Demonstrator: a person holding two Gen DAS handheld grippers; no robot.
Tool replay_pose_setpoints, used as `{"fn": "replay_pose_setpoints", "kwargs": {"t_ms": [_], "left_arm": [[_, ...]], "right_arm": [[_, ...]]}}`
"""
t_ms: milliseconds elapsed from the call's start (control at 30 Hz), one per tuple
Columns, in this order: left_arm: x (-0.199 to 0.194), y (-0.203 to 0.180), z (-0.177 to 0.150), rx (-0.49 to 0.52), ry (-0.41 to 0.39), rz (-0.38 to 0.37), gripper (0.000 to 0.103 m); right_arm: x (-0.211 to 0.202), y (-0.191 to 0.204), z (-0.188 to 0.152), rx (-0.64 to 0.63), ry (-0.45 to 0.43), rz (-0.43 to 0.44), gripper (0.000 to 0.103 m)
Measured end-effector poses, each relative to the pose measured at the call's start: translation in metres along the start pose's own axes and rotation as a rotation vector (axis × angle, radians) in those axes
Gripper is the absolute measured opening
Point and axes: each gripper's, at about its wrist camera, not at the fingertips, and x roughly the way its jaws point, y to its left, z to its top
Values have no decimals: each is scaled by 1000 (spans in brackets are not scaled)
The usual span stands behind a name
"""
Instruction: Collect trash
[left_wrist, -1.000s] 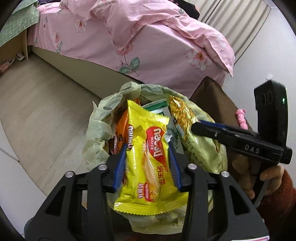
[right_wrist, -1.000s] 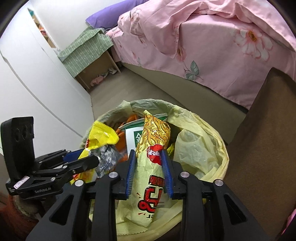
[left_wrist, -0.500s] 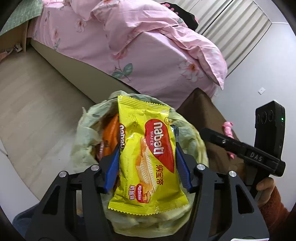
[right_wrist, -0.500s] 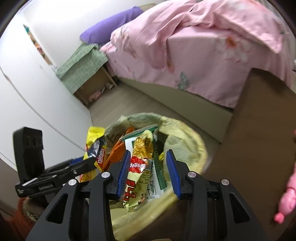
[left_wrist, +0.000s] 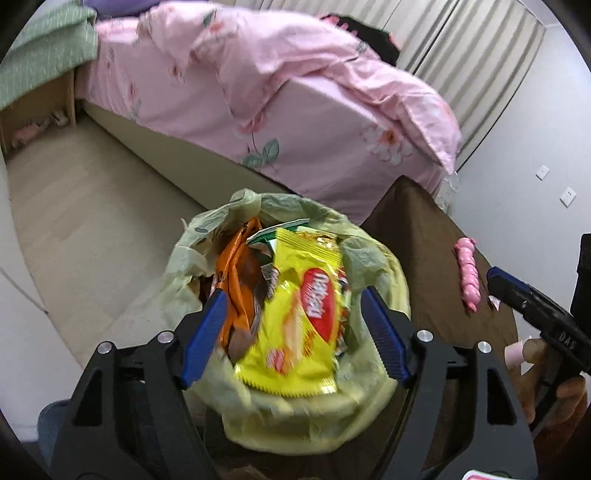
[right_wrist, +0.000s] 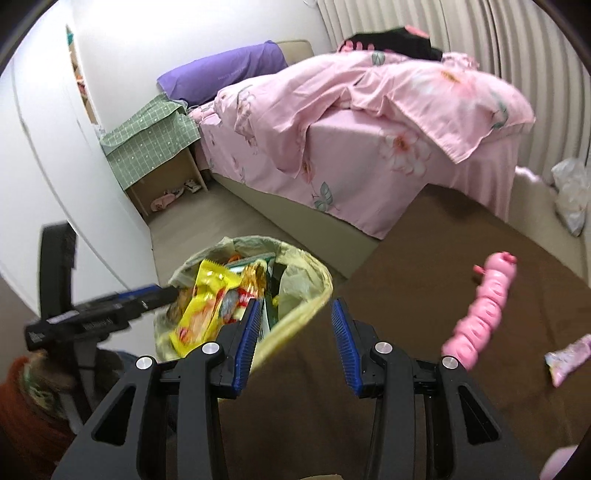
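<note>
The left gripper (left_wrist: 295, 334) has just been opening; its jaws stand wide, clear of the yellow wafer pack (left_wrist: 295, 317) lying atop the trash in the bin (left_wrist: 373, 410). The right gripper (right_wrist: 295, 347) hangs half open and empty over the brown table (right_wrist: 424, 288), near its edge by the bin.

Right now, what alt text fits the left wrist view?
The open left claw hovers over a lined trash bin, a yellow wafer wrapper lying loose on top of the other wrappers. Right of it, a brown table holds a pink toy; a pink bed stands behind.
</note>
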Motion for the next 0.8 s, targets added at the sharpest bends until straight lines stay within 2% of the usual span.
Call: {"fn": "replay_pose_setpoints", "kwargs": {"t_ms": [100, 233, 300, 400, 567, 800], "left_arm": [[-35, -19, -15, 36, -44, 16, 70], [-80, -53, -44, 113, -95, 85, 70], [-96, -66, -57, 129, -107, 122, 70], [-119, -82, -75, 146, -117, 133, 70], [-151, -104, -99, 191, -164, 314, 70], [-171, -111, -109, 216, -167, 291, 70]], "right_arm": [[-31, 14, -24, -46, 2, -10, 39], [-70, 34, -52, -90, -26, -70, 39], [-86, 40, -66, -81, -30, -76, 39], [-109, 47, -87, -40, -49, -80, 39], [-140, 58, -110, -1, -83, -146, 39], [-162, 75, -123, -24, -121, -169, 39]]}}
